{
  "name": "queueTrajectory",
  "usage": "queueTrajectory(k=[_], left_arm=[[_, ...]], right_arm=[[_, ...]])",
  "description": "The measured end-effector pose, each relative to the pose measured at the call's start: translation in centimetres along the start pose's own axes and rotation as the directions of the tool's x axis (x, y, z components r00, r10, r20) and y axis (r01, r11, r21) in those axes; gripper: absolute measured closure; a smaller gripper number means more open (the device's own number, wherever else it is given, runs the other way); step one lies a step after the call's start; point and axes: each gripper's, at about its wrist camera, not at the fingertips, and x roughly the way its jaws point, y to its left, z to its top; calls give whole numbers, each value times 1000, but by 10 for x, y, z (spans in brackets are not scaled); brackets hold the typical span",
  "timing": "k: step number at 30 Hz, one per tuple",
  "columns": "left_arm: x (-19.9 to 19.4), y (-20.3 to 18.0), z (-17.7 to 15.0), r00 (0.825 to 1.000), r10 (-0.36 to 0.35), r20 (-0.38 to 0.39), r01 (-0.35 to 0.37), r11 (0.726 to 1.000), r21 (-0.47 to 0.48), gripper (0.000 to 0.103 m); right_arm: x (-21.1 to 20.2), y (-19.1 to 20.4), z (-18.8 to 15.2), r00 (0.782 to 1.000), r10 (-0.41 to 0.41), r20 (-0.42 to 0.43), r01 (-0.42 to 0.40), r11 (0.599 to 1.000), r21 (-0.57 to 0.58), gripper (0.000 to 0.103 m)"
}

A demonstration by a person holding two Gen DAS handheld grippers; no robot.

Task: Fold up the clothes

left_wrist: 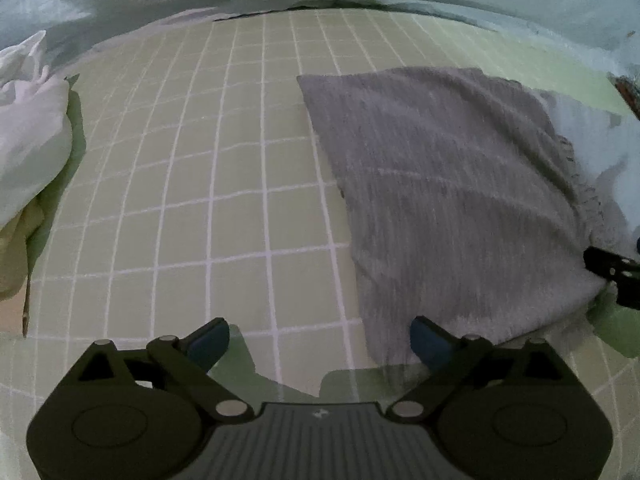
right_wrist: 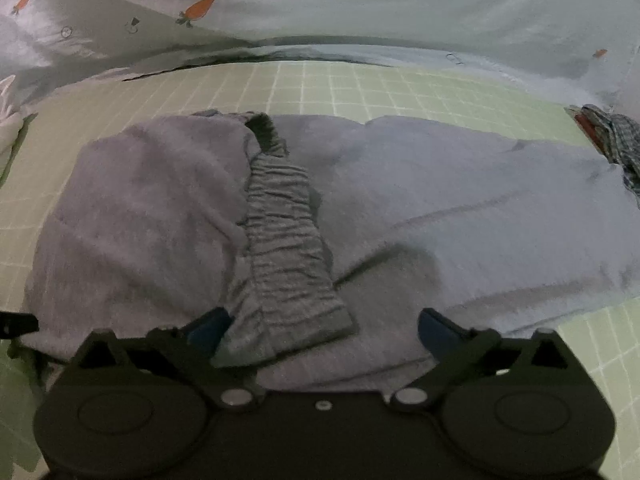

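Observation:
A grey fuzzy garment (left_wrist: 452, 200) lies partly folded on the green checked mat (left_wrist: 200, 160), to the right in the left wrist view. My left gripper (left_wrist: 320, 346) stands open at its near left corner, nothing between the fingers. In the right wrist view the grey garment (right_wrist: 152, 216) shows its ribbed elastic waistband (right_wrist: 284, 256) running down the middle, with a paler part (right_wrist: 480, 208) spread to the right. My right gripper (right_wrist: 324, 330) is open wide just over the waistband's near end, its pads not pressing on the cloth. The right gripper's tip (left_wrist: 612, 272) shows at the right edge of the left wrist view.
A crumpled white cloth (left_wrist: 32, 120) lies at the mat's left edge. A pale bed sheet with carrot prints (right_wrist: 200, 8) rises behind the mat. A checked cloth (right_wrist: 616, 140) sits at the far right.

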Motion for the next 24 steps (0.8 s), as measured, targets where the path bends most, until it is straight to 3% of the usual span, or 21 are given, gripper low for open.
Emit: queueTrajectory(k=[5,12,18,24], left_arm=[[-10,-3,-6,999,32,5,-32,999,4,6],[-39,-22,-15,996,38,84,-39,999,9,6],[-51,-61,-22,994,-14,109,13,1000,13,6],[-45,-113,-13,995,-29,98,26,999,30,6]], right_arm=[[-18,-5,-26,1000,7,12,-8,999,45,0],[-35,-28,-60,1000,-14,-1,14,994,111,0],[-43,-81,-78,999,7,43,-16,977,213,0],[-34,-159,-82,997,-51,56,30,947,320,0]])
